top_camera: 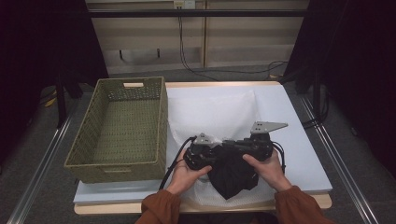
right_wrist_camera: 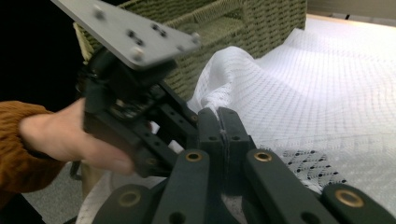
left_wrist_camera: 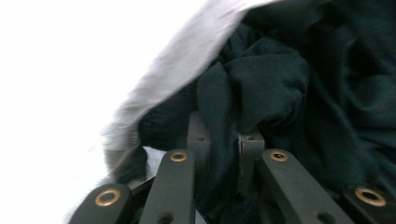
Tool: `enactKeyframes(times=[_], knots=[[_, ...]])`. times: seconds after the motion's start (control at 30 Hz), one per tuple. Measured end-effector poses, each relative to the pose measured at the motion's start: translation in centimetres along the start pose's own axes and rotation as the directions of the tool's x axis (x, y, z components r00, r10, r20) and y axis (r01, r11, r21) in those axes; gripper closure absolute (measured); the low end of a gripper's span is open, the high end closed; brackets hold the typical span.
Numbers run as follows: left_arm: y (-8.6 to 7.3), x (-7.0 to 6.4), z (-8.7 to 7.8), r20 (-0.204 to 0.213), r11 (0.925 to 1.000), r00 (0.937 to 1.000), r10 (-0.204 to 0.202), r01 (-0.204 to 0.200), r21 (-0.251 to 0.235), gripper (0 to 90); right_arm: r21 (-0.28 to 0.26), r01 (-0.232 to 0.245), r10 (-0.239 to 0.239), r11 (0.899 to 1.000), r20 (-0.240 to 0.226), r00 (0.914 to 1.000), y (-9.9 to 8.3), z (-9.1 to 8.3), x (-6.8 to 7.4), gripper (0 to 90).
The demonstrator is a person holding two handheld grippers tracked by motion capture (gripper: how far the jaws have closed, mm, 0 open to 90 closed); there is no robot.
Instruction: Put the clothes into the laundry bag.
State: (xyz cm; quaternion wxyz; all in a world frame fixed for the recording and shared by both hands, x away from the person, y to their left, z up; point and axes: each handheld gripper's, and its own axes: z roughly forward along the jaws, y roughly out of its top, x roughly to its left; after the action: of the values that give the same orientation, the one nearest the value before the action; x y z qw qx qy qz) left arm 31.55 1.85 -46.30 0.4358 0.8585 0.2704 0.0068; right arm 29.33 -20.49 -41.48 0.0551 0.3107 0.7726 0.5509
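A: Fingers first. What are the jaws of the left gripper [left_wrist_camera: 223, 144] doing?

B: They stand a little apart with a fold of the black garment [left_wrist_camera: 299, 88] pinched between them. The white mesh bag [left_wrist_camera: 154, 98] drapes over the cloth just beside them.

A: And the right gripper [right_wrist_camera: 222, 122]?

B: Its jaws are pressed together on an edge of the white mesh bag [right_wrist_camera: 322, 84]. In the right gripper view the left gripper [right_wrist_camera: 140, 116] shows close by, with a hand [right_wrist_camera: 65, 135] around it and a grey three-cornered plate on top.

A: Where does the garment lie?

B: At the near edge of the table, between the two grippers, part of it under the mesh. In the high view the left gripper [top_camera: 198, 154] and the right gripper [top_camera: 257, 142] meet over the black garment [top_camera: 232, 173].

A: The surface?

B: A table with a white top [top_camera: 299, 140] and a wooden rim. The mesh bag [top_camera: 212, 114] is spread across its middle. A woven green basket [top_camera: 161, 121] sits on the left part of the table.

A: The room?

B: Grey floor, metal rails on both sides, pale wall panels with cables, dark curtains left and right.

A: Count.

B: Two grippers, two hands in rust-orange sleeves, one black garment, one mesh bag, one basket.
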Motion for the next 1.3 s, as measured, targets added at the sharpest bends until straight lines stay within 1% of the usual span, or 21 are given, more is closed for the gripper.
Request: enactKeyframes(times=[0.03, 0.07, 0.1, 0.17, 0.3, 0.37, 0.43, 0.53, 0.6, 0.67, 0.7, 0.73, 0.8, 0.83, 0.87, 0.97, 1.03, 1.07, 1.1, 1.13, 1.3], knots=[[0.0, 0.0, 0.0, 0.0, 1.0, 1.0, 0.0, 0.0, 0.0, 80.1, -0.006, 0.002, -0.002, 1.0, 0.001, 1.0, 0.1, -0.2, 0.0, 89.3], [0.0, 0.2, 0.1, -0.023, 0.9999, 0.9997, -0.013, 0.013, 0.006, 80.1, -0.012, 0.002, -0.002, 1.0, -0.002, 1.0, 0.3, -0.3, 0.1, 89.3], [0.0, 0.2, 0.2, -0.027, 0.9998, 0.9995, -0.019, 0.019, 0.006, 80.1, -0.019, 0.006, -0.006, 1.0, -0.001, 1.0, 0.4, -0.6, 0.1, 89.3], [0.0, 0.2, 0.1, -0.046, 0.9999, 0.9988, -0.016, 0.016, -0.002, 79.6, -0.027, 0.008, -0.008, 1.0, 0.003, 1.0, 0.5, -0.9, 0.1, 89.3], [-0.1, 0.4, -0.3, -0.042, 0.9992, 0.9987, -0.029, 0.028, -0.03, 73.9, -0.016, 0.001, -0.001, 1.0, 0.008, 1.0, 0.3, -0.9, -0.1, 89.3], [-0.4, 0.3, -1.0, -0.032, 0.9989, 0.9994, -0.016, 0.014, -0.045, 68.0, -0.002, -0.006, 0.006, 1.0, 0.012, 0.9999, -0.1, -0.8, -0.5, 89.3], [-0.4, 0.1, -1.4, -0.039, 0.999, 0.9993, -0.003, 0.001, -0.044, 63.6, 0.002, -0.008, 0.008, 1.0, 0.016, 0.9998, -0.2, -0.7, -0.6, 89.3], [-0.3, -0.9, -2.6, -0.054, 0.9979, 0.9984, 0.016, -0.019, -0.062, 51.3, 0.015, -0.013, 0.013, 1.0, 0.02, 0.9997, -0.5, -0.4, -0.9, 89.3], [-0.2, -1.1, -2.8, -0.043, 0.9976, 0.9988, 0.021, -0.024, -0.065, 47.3, 0.017, -0.012, 0.012, 1.0, 0.017, 0.9998, -0.5, -0.3, -0.9, 89.3], [0.3, -1.8, -3.9, -0.065, 0.9956, 0.9966, 0.05, -0.055, -0.076, 42.1, 0.025, -0.011, 0.01, 1.0, 0.022, 0.9997, -0.6, -0.2, -0.9, 89.3], [0.4, -2.0, -4.2, -0.062, 0.9943, 0.9966, 0.054, -0.059, -0.089, 41.3, 0.027, -0.008, 0.007, 1.0, 0.023, 0.9997, -0.6, -0.1, -0.9, 89.2], [0.4, -2.0, -4.7, -0.043, 0.9924, 0.9976, 0.054, -0.058, -0.108, 39.9, 0.027, -0.009, 0.009, 1.0, 0.021, 0.9997, -0.7, -0.1, -0.9, 89.3], [0.4, -2.1, -4.9, -0.034, 0.9911, 0.9984, 0.046, -0.05, -0.123, 37.7, 0.03, -0.01, 0.009, 1.0, 0.019, 0.9998, -0.7, -0.1, -0.9, 89.2], [0.4, -2.3, -5.1, -0.024, 0.9902, 0.9983, 0.053, -0.055, -0.128, 36.9, 0.032, -0.011, 0.01, 0.999, 0.016, 0.9998, -0.7, -0.1, -0.9, 89.3], [0.4, -2.3, -5.1, -0.024, 0.9902, 0.9983, 0.053, -0.055, -0.128, 36.1, 0.032, -0.011, 0.01, 0.999, 0.016, 0.9998, -0.7, -0.1, -0.9, 89.3], [0.4, -3.3, -4.5, -0.018, 0.992, 0.9975, 0.069, -0.071, -0.105, 31.8, 0.028, -0.014, 0.013, 1.0, 0.018, 0.9997, -0.7, -0.1, -1.0, 89.2], [0.4, -3.5, -4.3, -0.009, 0.9916, 0.997, 0.077, -0.078, -0.103, 27.3, 0.028, -0.013, 0.012, 1.0, 0.019, 0.9997, -0.7, -0.2, -1.0, 89.2], [0.5, -3.7, -4.2, 0.001, 0.9914, 0.9965, 0.084, -0.083, -0.101, 27.3, 0.028, -0.012, 0.011, 1.0, 0.021, 0.9997, -0.7, -0.2, -1.0, 89.2], [0.6, -3.9, -4.1, 0.006, 0.9916, 0.9963, 0.086, -0.085, -0.097, 22.3, 0.026, -0.012, 0.012, 1.0, 0.021, 0.9997, -0.7, -0.2, -1.0, 89.2], [0.6, -4.3, -4.0, 0.007, 0.99, 0.9949, 0.1, -0.099, -0.1, 21.1, 0.025, -0.012, 0.011, 1.0, 0.021, 0.9997, -0.7, -0.2, -1.1, 89.2], [0.3, -4.5, -2.6, 0.035, 0.9927, 0.9943, 0.1, -0.098, -0.07, 13.1, 0.031, -0.016, 0.016, 0.999, 0.019, 0.9997, -0.7, -0.1, -1.1, 89.2]])
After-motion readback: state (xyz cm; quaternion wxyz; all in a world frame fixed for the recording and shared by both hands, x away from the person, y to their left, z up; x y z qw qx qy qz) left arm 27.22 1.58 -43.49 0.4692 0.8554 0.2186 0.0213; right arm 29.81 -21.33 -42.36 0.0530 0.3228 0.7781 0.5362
